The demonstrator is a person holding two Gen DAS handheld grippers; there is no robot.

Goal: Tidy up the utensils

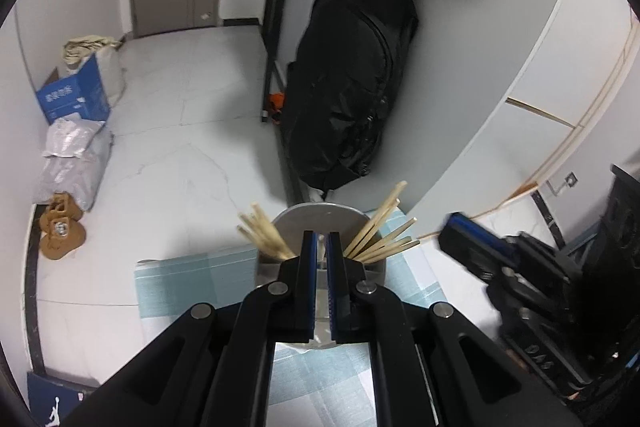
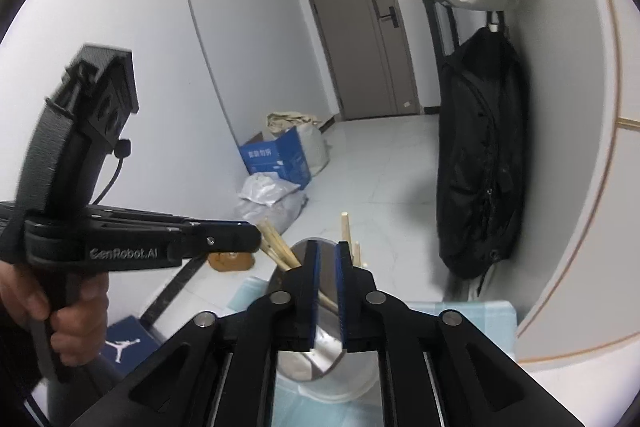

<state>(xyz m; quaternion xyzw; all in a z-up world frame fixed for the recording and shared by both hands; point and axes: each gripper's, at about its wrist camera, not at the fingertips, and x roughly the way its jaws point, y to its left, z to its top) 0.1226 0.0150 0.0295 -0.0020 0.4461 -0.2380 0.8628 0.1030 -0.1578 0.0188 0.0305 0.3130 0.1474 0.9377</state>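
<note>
**Q:** Where are the utensils?

**A:** The wooden chopsticks [image 1: 376,239] stand in a round metal holder [image 1: 320,215], fanned out in two bunches, one leaning left and one leaning right. The holder sits on a pale blue checked cloth [image 1: 192,279] on the surface, right in front of both my tools.

**Q:** And your left hand-held gripper?

**A:** My left hand-held gripper [image 1: 321,251] points down over the holder's mouth, between the two bunches. Its blue pads are drawn almost together and I see nothing between them; it is clenched on nothing.

**Q:** The right one?

**A:** My right hand-held gripper [image 2: 327,263] hovers over the same holder from the other side. A narrow gap shows between its pads with no chopstick caught in it, so it is released. From that side the left tool's tip lies just beside the left bunch; whether it touches I cannot tell. My left hand [image 2: 60,311] grips its handle.

**Q:** What lies beyond?

**A:** A white tiled floor, a black coat [image 1: 352,87] hanging on the wall, a blue cardboard box [image 1: 76,95], grey bags [image 1: 74,163], brown slippers [image 1: 60,231] and a closed door [image 2: 360,39].
</note>
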